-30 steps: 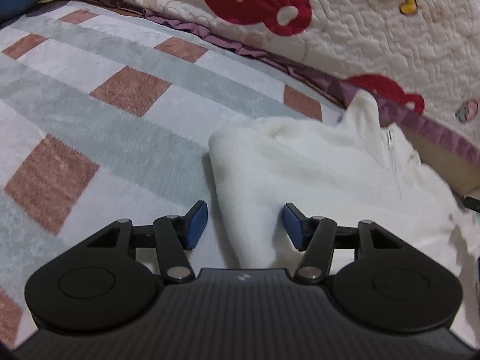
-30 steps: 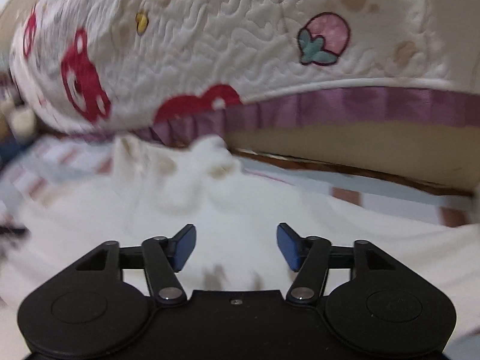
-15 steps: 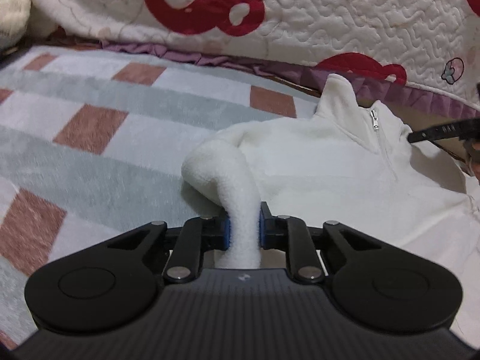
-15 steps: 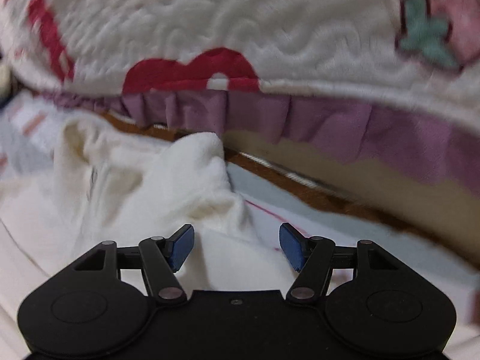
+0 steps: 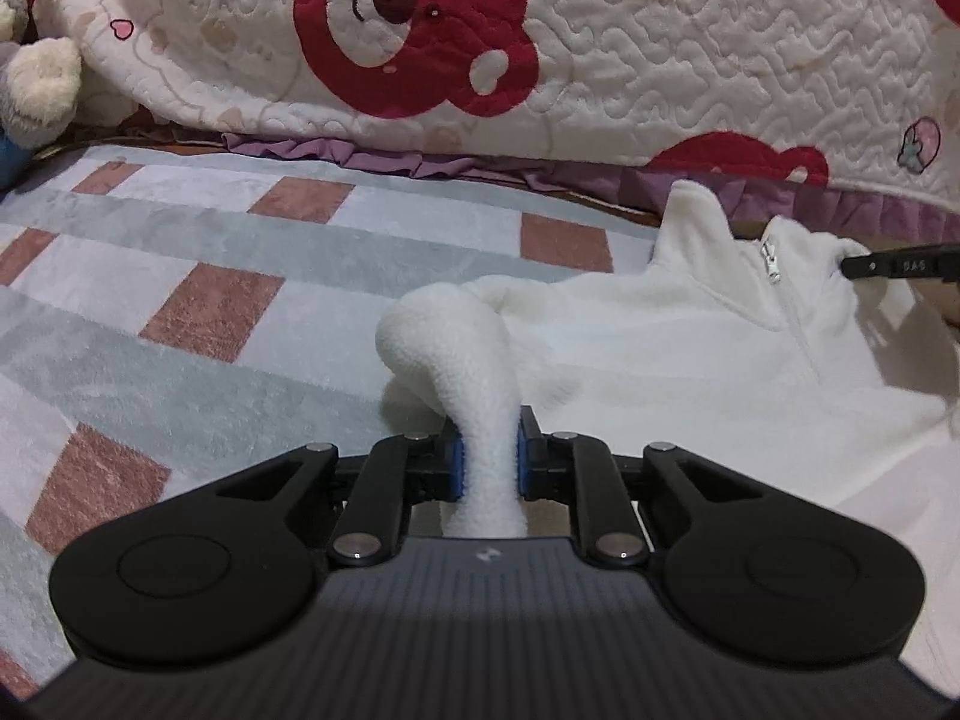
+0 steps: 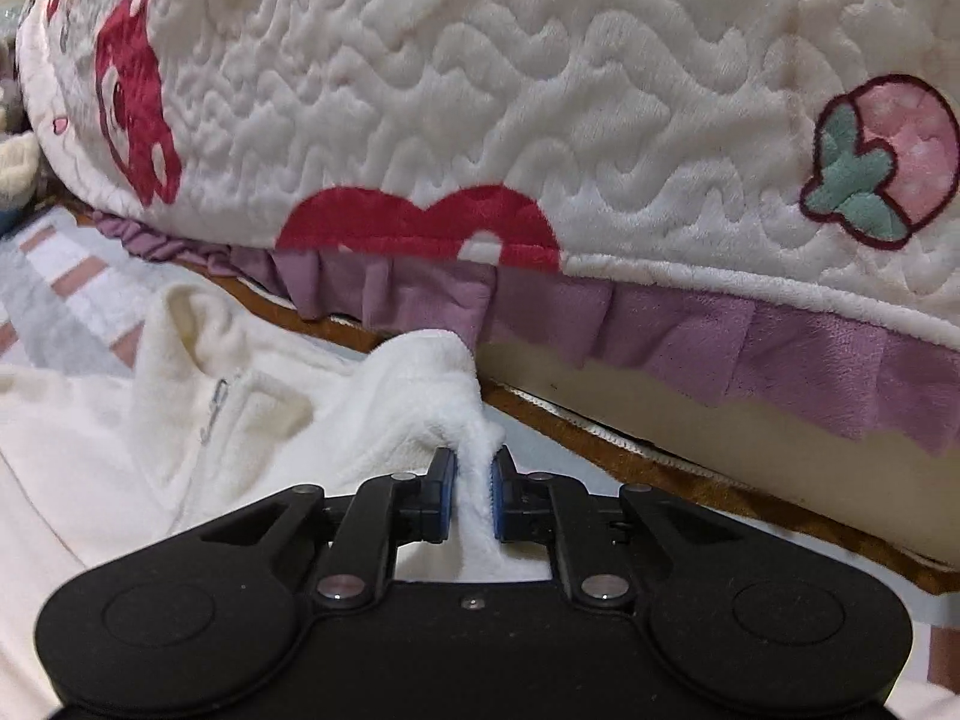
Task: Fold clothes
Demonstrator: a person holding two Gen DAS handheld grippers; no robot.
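Checked rug (image 5: 180,276) beneath a white fleece pullover (image 5: 660,348), lower right: left gripper (image 5: 487,459) and right gripper (image 6: 474,495) each pinch soft, bulky folds, probably shoulder edges beside the collar.

**Left gripper pinching the fleece edge**

Your left gripper (image 5: 487,468) is clamped on a raised fold of the white fleece pullover (image 5: 690,348), which lies on the checked blanket (image 5: 198,300). Its zipper (image 5: 771,261) and stand-up collar point toward the quilted bear bedspread (image 5: 600,60). The tip of the other gripper (image 5: 900,267) touches the collar at right.
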